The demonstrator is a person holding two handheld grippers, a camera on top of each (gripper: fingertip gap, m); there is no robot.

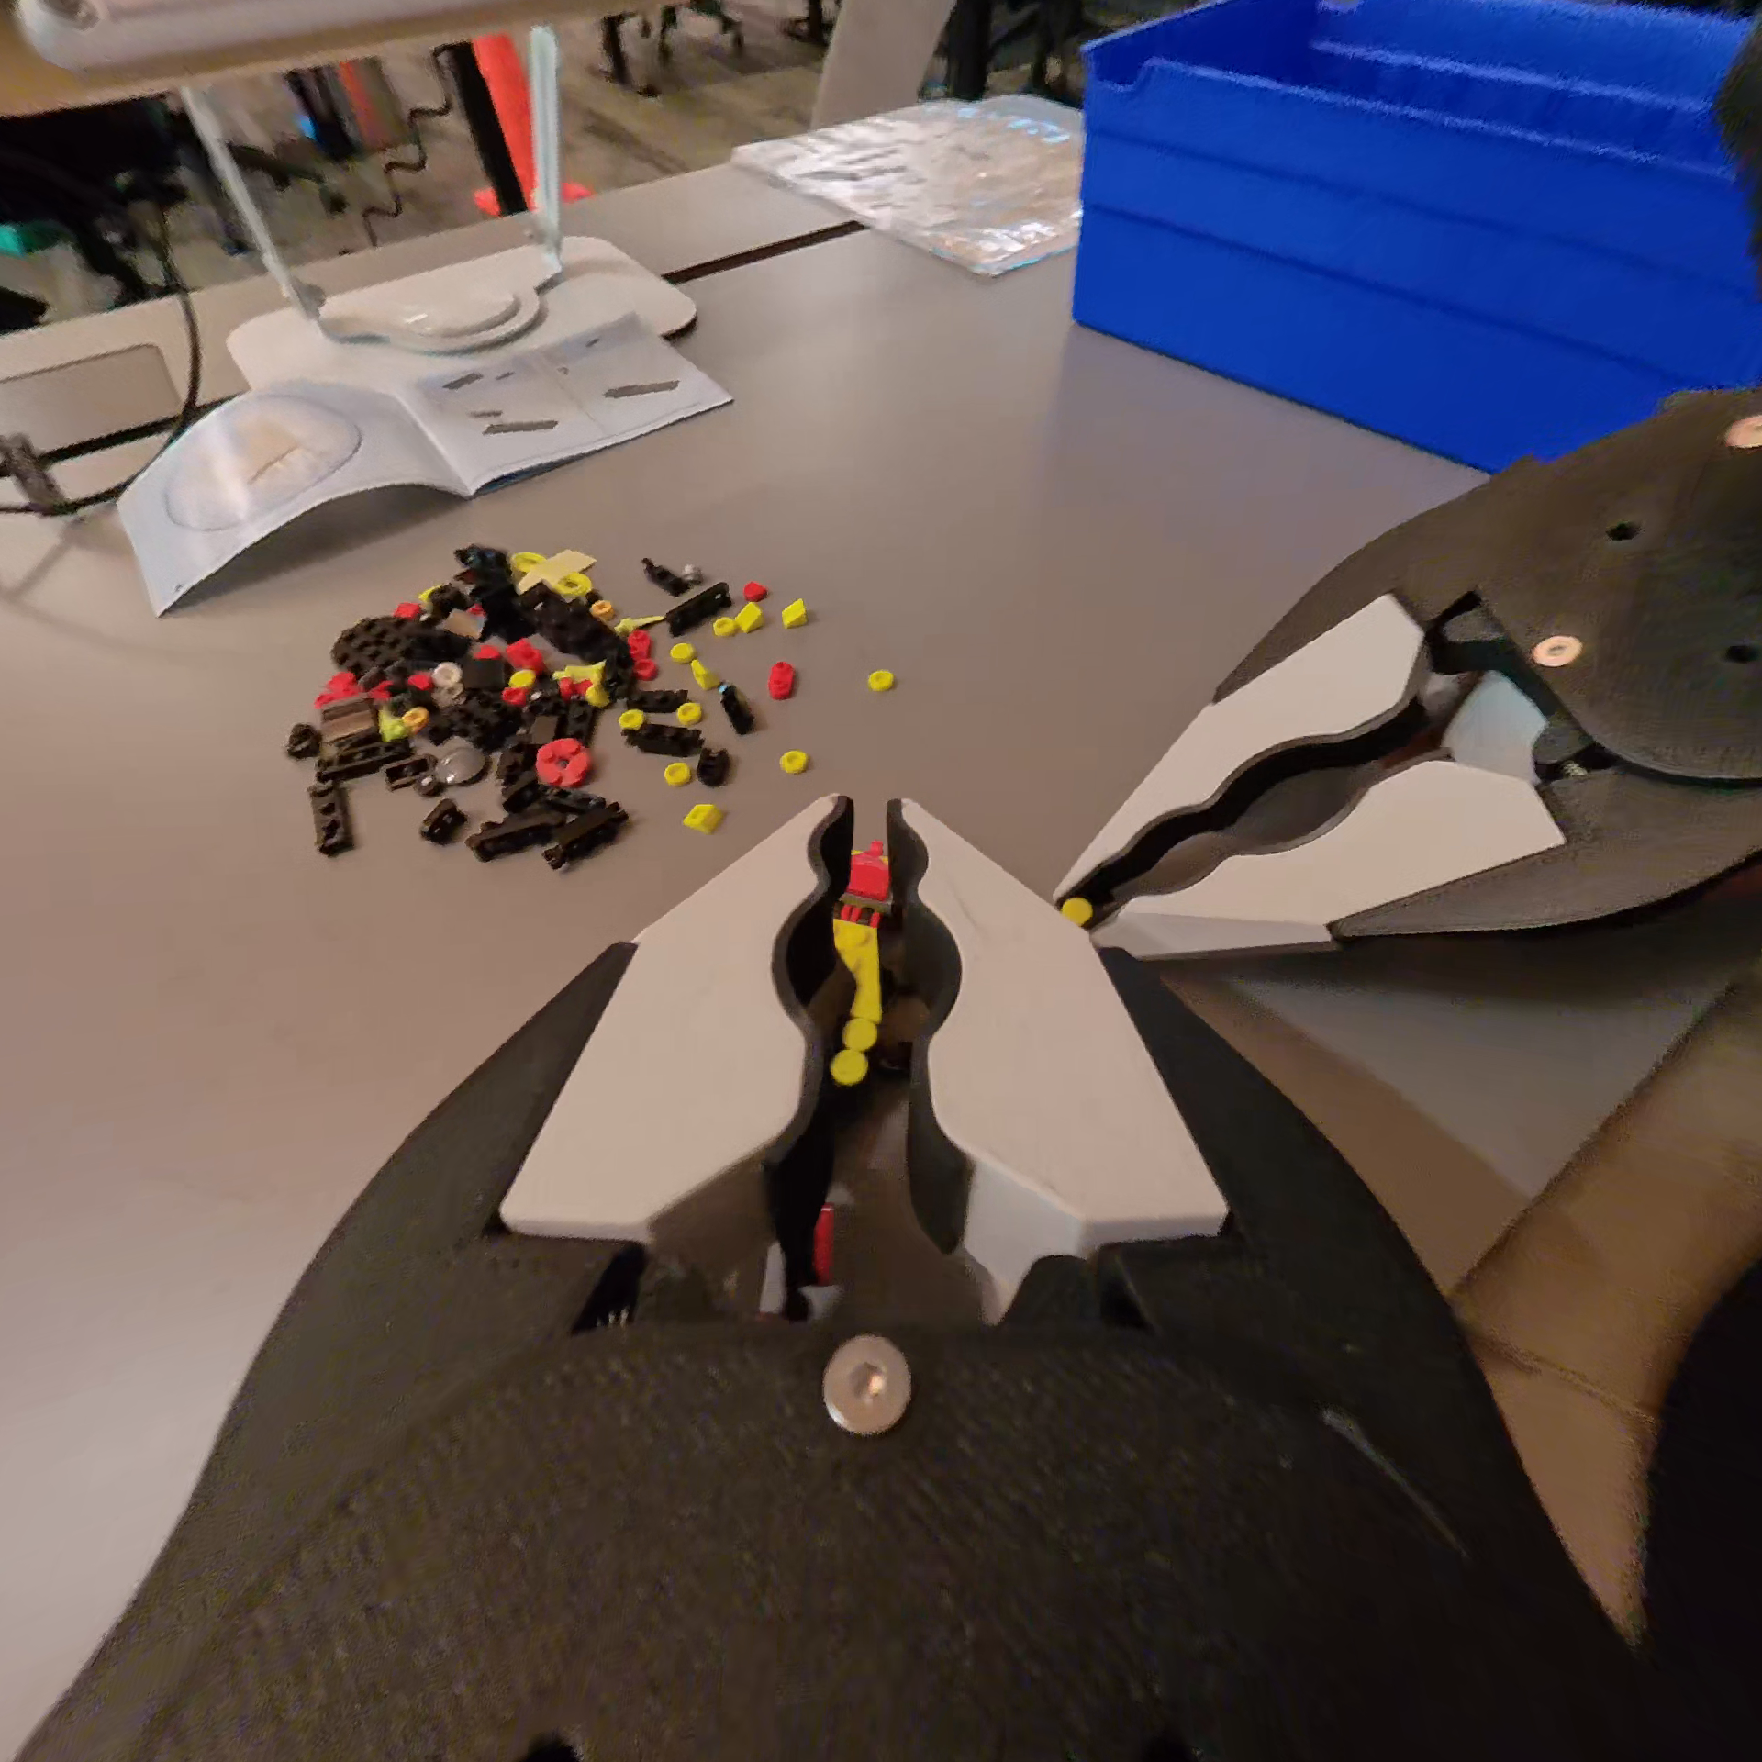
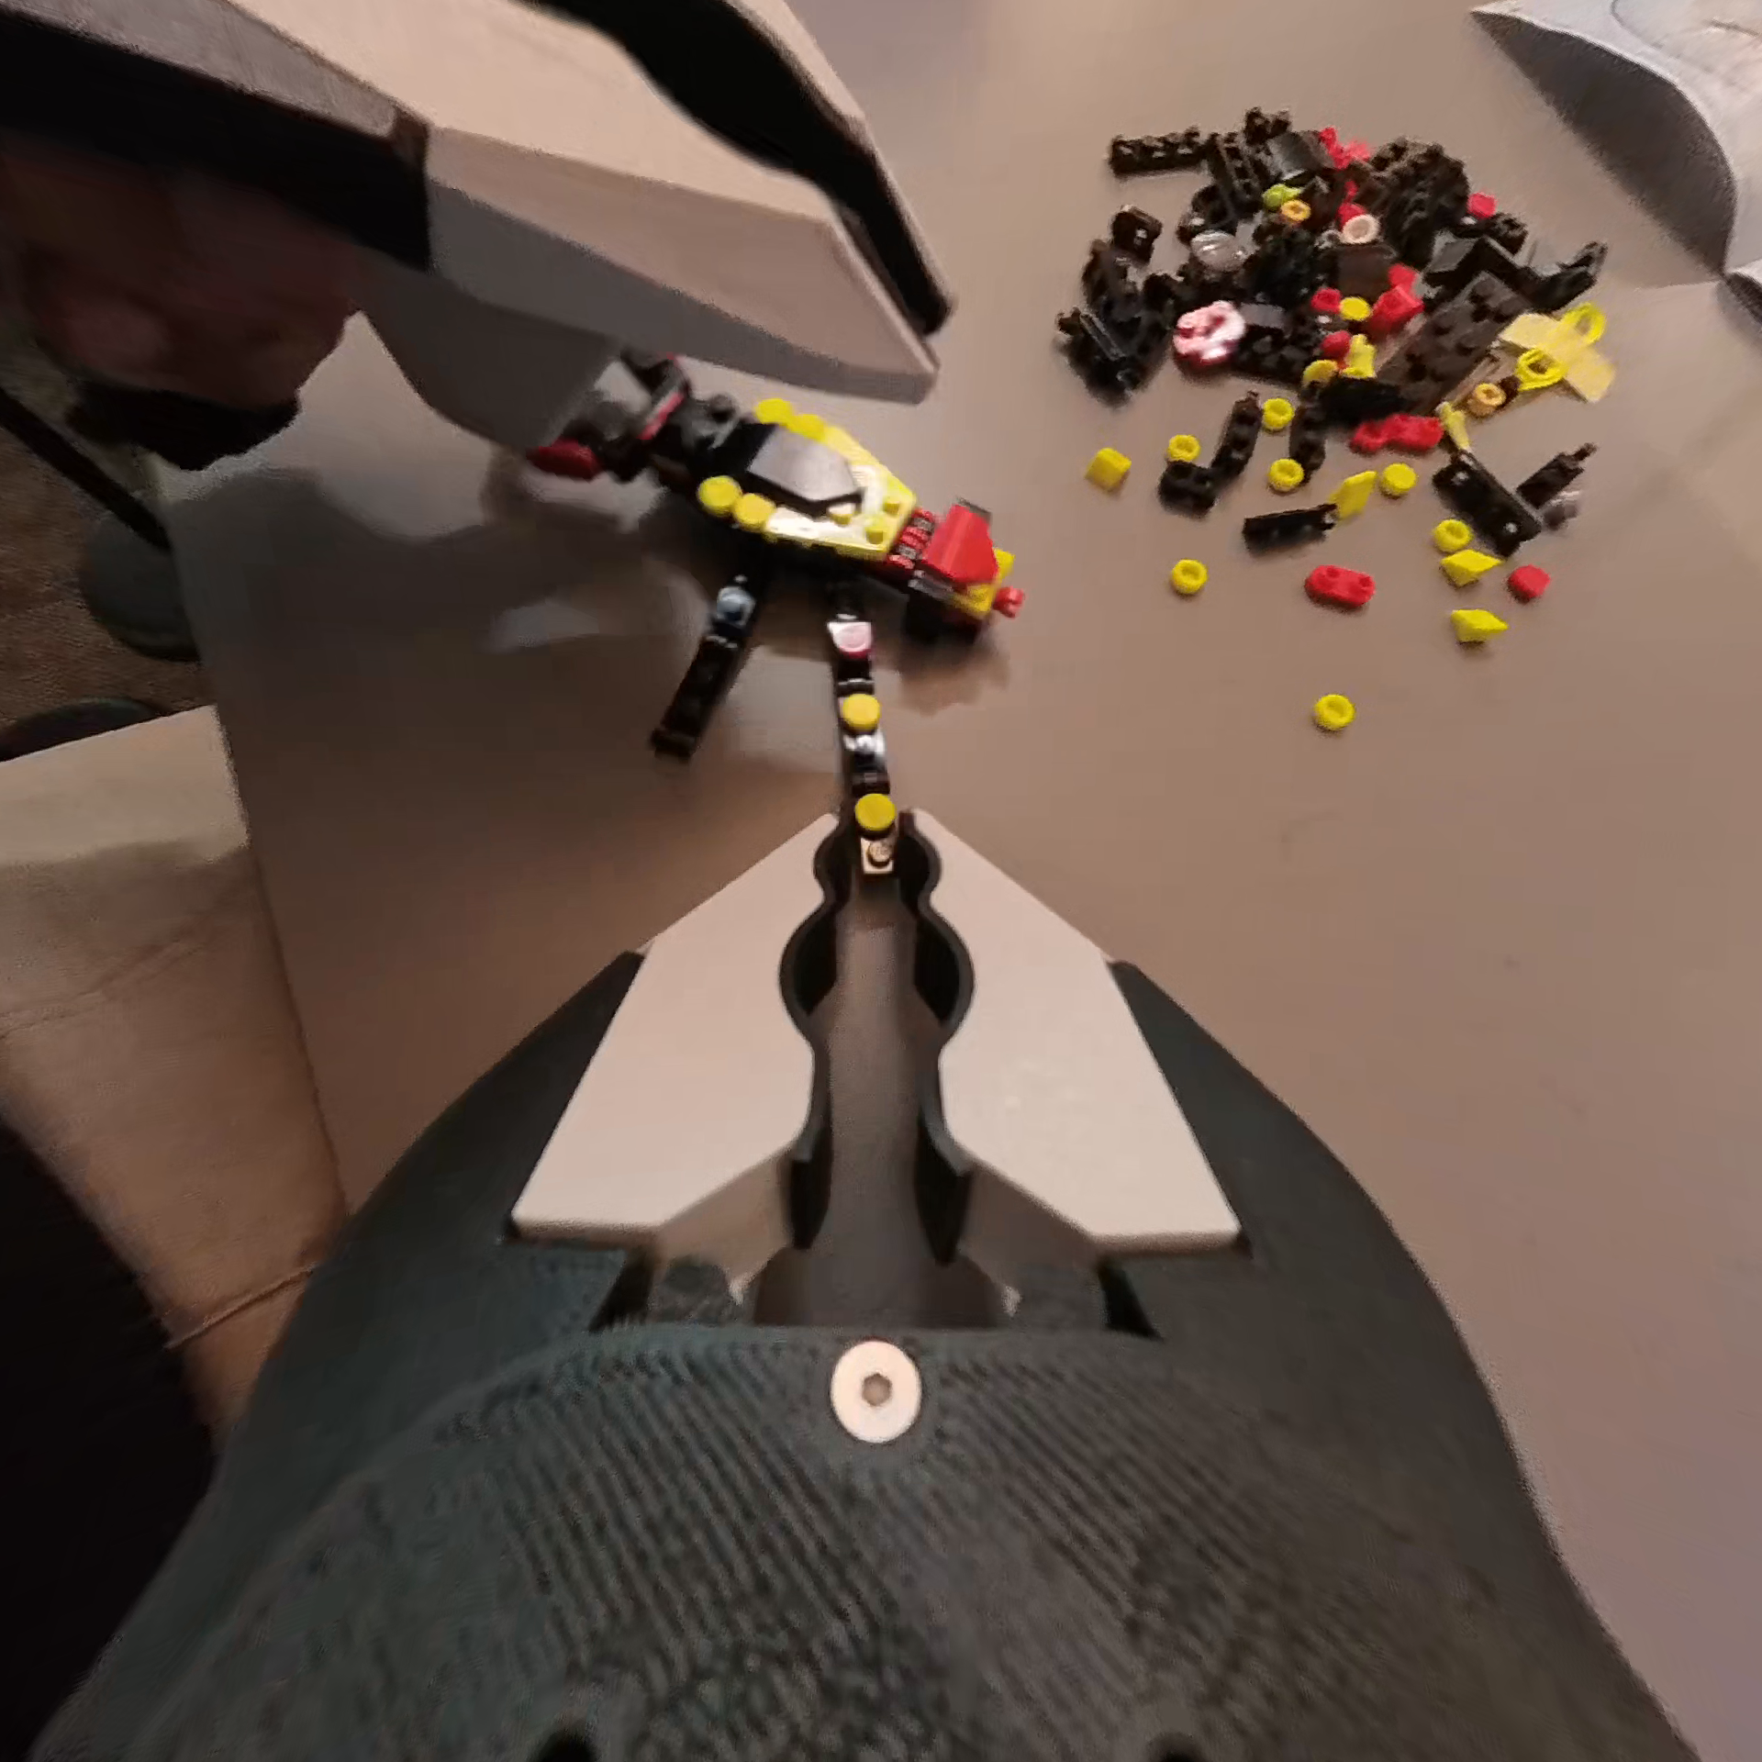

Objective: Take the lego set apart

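Observation:
The lego model (image 2: pixel 829 496), a yellow, red and black creature with thin black legs, lies low over the grey table (image 2: pixel 1239 953). My left gripper (image 1: pixel 870 810) is shut on its body (image 1: pixel 863 953); in the right wrist view it (image 2: pixel 930 353) comes in from the upper left over the model's rear. My right gripper (image 2: pixel 875 829) is shut on the tip of one black leg (image 2: pixel 858 725) that bears yellow studs. In the left wrist view it (image 1: pixel 1077 906) reaches in from the right. A pile of loose black, yellow and red pieces (image 1: pixel 534 696) lies beyond, and also shows in the right wrist view (image 2: pixel 1354 315).
An open instruction booklet (image 1: pixel 410 448) lies behind the pile, with a white lamp base (image 1: pixel 458 305) behind it. A blue plastic bin (image 1: pixel 1411 219) stands at the back right, and a clear plastic bag (image 1: pixel 934 181) lies beside it. A person's hand shows at the right edge.

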